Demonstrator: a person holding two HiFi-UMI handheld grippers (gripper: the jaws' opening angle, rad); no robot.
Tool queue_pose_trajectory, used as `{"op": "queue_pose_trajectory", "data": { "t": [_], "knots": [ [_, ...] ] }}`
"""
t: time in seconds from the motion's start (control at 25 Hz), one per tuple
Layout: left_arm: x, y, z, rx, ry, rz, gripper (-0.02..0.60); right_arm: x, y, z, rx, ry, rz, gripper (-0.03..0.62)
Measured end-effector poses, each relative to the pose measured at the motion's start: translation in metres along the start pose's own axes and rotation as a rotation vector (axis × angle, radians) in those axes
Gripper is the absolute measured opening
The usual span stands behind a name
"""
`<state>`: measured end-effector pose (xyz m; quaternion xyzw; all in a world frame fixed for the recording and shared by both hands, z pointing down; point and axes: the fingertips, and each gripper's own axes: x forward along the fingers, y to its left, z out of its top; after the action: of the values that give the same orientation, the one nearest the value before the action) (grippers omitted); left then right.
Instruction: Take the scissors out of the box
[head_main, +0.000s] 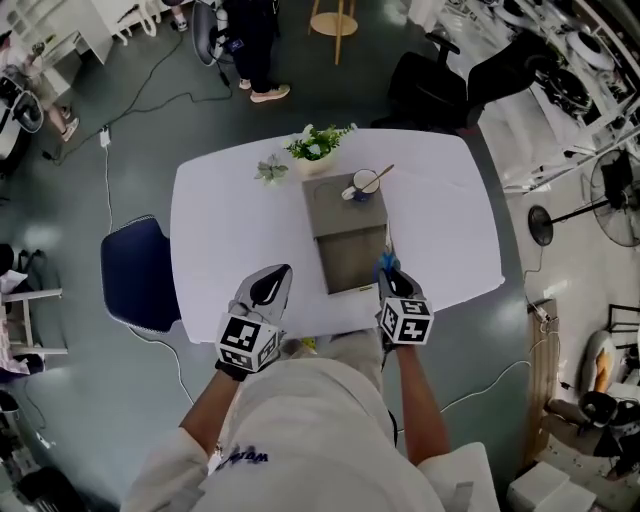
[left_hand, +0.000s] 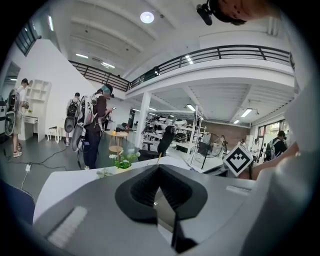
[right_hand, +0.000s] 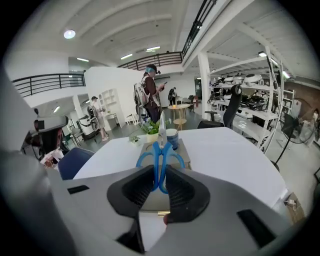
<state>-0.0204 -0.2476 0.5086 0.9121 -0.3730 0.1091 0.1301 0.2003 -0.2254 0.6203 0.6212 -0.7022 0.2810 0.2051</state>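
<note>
Scissors (right_hand: 160, 159) with blue handles are in our right gripper, off the box's right edge near its front corner. Well to the left of the box (head_main: 345, 240), a blue chair (head_main: 135, 275) stands against the white table (head_main: 220, 220). Our left gripper (head_main: 270, 286) hangs left of the box's near end; in its own view the left gripper (left_hand: 159, 169) has its jaws pressed together with nothing between them. Beyond the box's far edge we see a plant (head_main: 318, 145), and a cup (head_main: 365, 184) sits on the box's far part. Right of that, our right gripper (head_main: 388, 270) holds the scissors (head_main: 386, 260). In its own view the right gripper (right_hand: 160, 174) has its jaws nearly together, clamped on the handles, with the blades pointing away over the box (right_hand: 182, 150).
</note>
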Motion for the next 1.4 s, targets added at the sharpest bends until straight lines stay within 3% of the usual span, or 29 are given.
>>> {"op": "queue_pose_trajectory", "data": {
  "t": [0.8,1.04,1.4],
  "knots": [
    [-0.029,-0.006,0.094,0.149,-0.141,0.015,-0.003,-0.140,0.035,0.144,0.010,-0.520,-0.037,0.081],
    [-0.037,0.001,0.099,0.160,-0.151,0.029,-0.003,-0.152,0.038,0.163,-0.065,-0.559,-0.052,0.081],
    [-0.040,0.001,0.095,0.158,-0.154,0.026,-0.003,-0.173,0.045,0.168,-0.063,-0.644,-0.037,0.081]
  ]
}}
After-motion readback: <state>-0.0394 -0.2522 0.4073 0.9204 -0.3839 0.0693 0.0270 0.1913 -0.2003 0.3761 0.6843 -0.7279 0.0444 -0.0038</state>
